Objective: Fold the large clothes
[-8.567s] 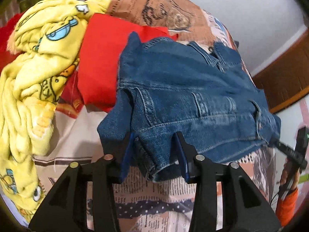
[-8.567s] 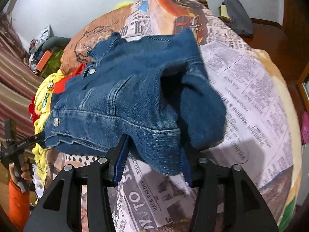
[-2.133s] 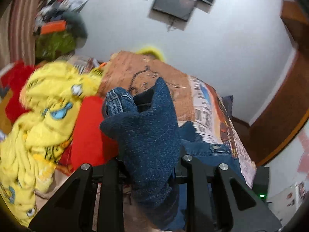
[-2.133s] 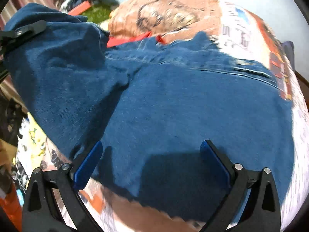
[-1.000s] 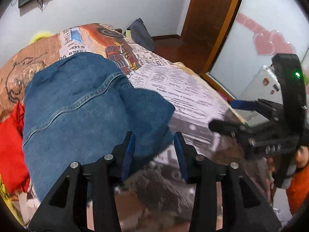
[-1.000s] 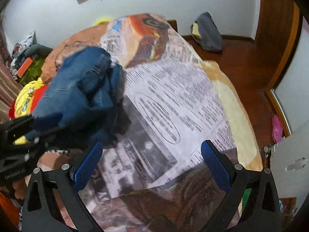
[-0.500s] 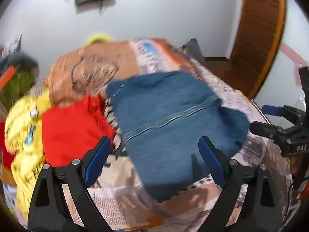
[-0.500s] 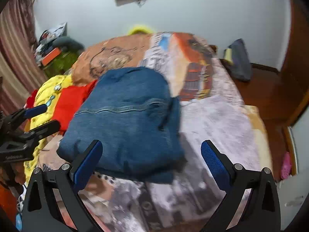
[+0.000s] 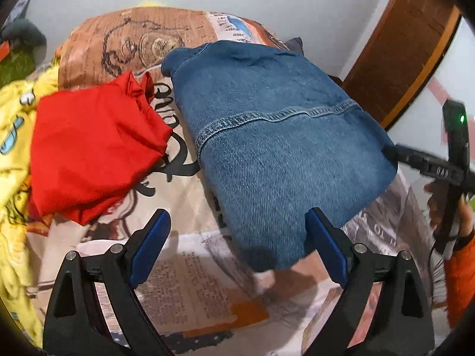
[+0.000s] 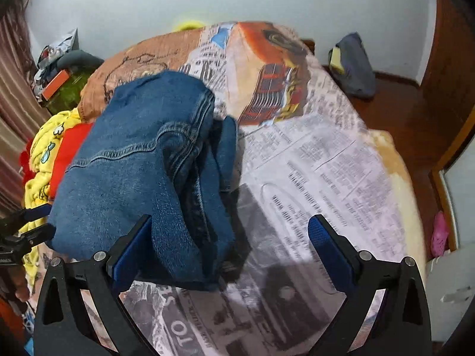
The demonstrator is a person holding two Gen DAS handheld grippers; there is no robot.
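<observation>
A folded blue denim jacket (image 9: 276, 148) lies back side up on the newspaper-print bedspread (image 9: 190, 284); it also shows in the right wrist view (image 10: 148, 178) as a thick folded bundle. My left gripper (image 9: 237, 246) is open and empty, its jaws wide apart at the jacket's near edge. My right gripper (image 10: 230, 250) is open and empty beside the jacket's right side. The right gripper also shows in the left wrist view (image 9: 430, 169) at the jacket's far right corner.
A folded red garment (image 9: 92, 148) and a yellow cartoon-print blanket (image 9: 14, 136) lie left of the jacket. A dark bag (image 10: 353, 65) sits on the wooden floor past the bed. Bare bedspread (image 10: 326, 178) stretches right of the jacket.
Both grippers have let go of the jacket and opened wide. The jacket now lies folded on the bed, and both grippers have drawn closer to it.
</observation>
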